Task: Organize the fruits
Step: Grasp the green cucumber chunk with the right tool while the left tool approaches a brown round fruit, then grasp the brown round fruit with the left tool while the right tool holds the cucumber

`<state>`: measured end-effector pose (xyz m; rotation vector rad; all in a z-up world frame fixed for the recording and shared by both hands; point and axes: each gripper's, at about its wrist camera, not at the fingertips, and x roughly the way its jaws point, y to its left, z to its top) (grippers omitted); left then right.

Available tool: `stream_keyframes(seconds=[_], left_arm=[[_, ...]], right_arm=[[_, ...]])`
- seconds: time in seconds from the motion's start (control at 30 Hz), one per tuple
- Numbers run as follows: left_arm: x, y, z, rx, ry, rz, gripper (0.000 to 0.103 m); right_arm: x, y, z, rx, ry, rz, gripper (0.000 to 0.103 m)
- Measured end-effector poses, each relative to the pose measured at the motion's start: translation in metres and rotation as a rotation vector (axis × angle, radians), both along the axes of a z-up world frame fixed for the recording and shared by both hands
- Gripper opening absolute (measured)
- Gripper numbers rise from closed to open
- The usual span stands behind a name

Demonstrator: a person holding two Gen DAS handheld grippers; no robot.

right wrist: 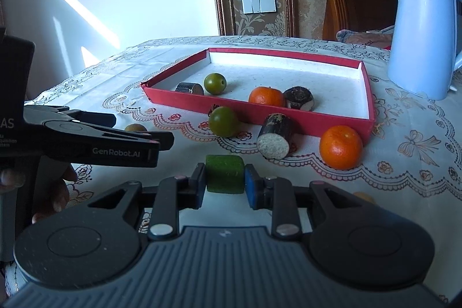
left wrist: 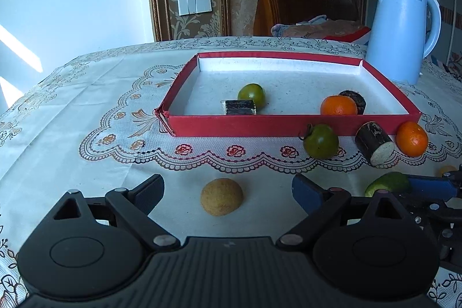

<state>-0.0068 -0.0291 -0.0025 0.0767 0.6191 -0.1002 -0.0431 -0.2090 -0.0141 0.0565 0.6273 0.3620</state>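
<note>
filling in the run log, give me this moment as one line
left gripper: open, round tan fruit between jaws | right gripper: shut on green cucumber piece | red tray: four pieces inside | three outside

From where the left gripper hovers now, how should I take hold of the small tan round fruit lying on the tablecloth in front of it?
Grip the small tan round fruit across its widest middle, coming straight forward and down. It lies alone on the lace tablecloth, centred between the open jaws of the left gripper, with nothing touching it. Being nearly round, it may roll, so close evenly on both flanks.
</note>
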Motion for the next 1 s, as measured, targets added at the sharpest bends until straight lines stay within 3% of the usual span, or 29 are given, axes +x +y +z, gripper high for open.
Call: stream_keyframes(seconds=[0.03, 0.2, 0.4, 0.57, 1.0], left_arm=[[0.001, -0.001, 0.0, 0.0, 0.002, 0.001, 0.096], [0.005, -0.005, -0.003, -0.003, 0.034, -0.011, 0.067], [0.003, -0.007, -0.003, -0.006, 0.024, -0.018, 0.054], [0.0, -0.001, -0.002, -0.054, 0.033, -0.028, 0.041], [-0.038, 0.013, 0.003, -0.107, -0.026, -0.104, 0.04]], right_arm=[[-0.001, -0.001, 0.0, 0.003, -0.003, -0.004, 0.027], [-0.008, -0.007, 0.001, 0.01, -0.021, -0.029, 0.027], [-0.017, -0.019, 0.001, 0.026, -0.023, -0.059, 0.027], [-0.021, -0.023, 0.001, 0.028, -0.03, -0.074, 0.027], [-0.028, -0.017, 0.001, 0.007, -0.035, -0.065, 0.027]])
